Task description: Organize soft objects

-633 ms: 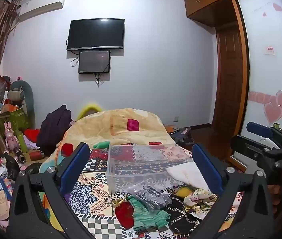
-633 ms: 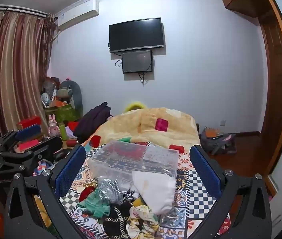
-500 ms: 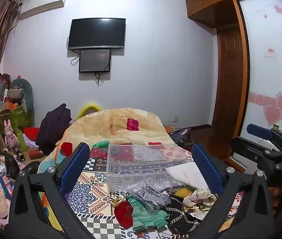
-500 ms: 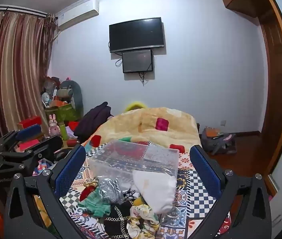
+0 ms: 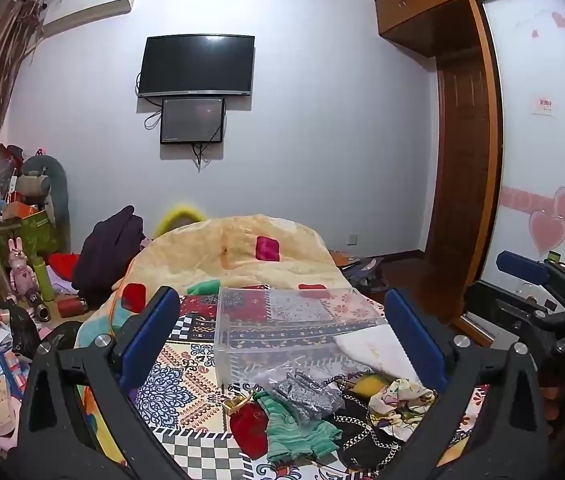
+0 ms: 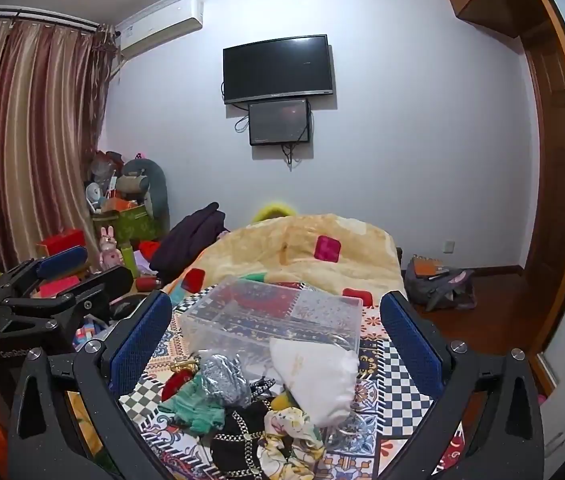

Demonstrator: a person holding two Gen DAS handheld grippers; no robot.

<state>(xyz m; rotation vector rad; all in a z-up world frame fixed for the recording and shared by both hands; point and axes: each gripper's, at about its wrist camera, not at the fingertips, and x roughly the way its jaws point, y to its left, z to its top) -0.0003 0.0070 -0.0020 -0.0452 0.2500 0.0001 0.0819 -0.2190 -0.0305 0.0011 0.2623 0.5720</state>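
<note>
A clear plastic box (image 5: 286, 324) (image 6: 278, 320) sits empty on the patterned bed cover. In front of it lies a pile of soft items: a white pouch (image 6: 318, 376) (image 5: 374, 350), a silver cloth (image 5: 304, 392) (image 6: 222, 376), a green cloth (image 5: 296, 436) (image 6: 194, 404), a red pouch (image 5: 248, 428), a black chain-print cloth (image 6: 238, 436) and a floral cloth (image 5: 398, 400) (image 6: 286, 436). My left gripper (image 5: 282, 336) is open and empty, above the pile's near side. My right gripper (image 6: 274, 340) is open and empty, held likewise over the pile.
A yellow quilt (image 5: 242, 256) is heaped behind the box. A dark jacket (image 5: 110, 248) and cluttered boxes and toys (image 5: 22, 248) stand at the left. A wooden wardrobe and door (image 5: 462, 184) are at the right, with a bag (image 6: 438, 284) on the floor.
</note>
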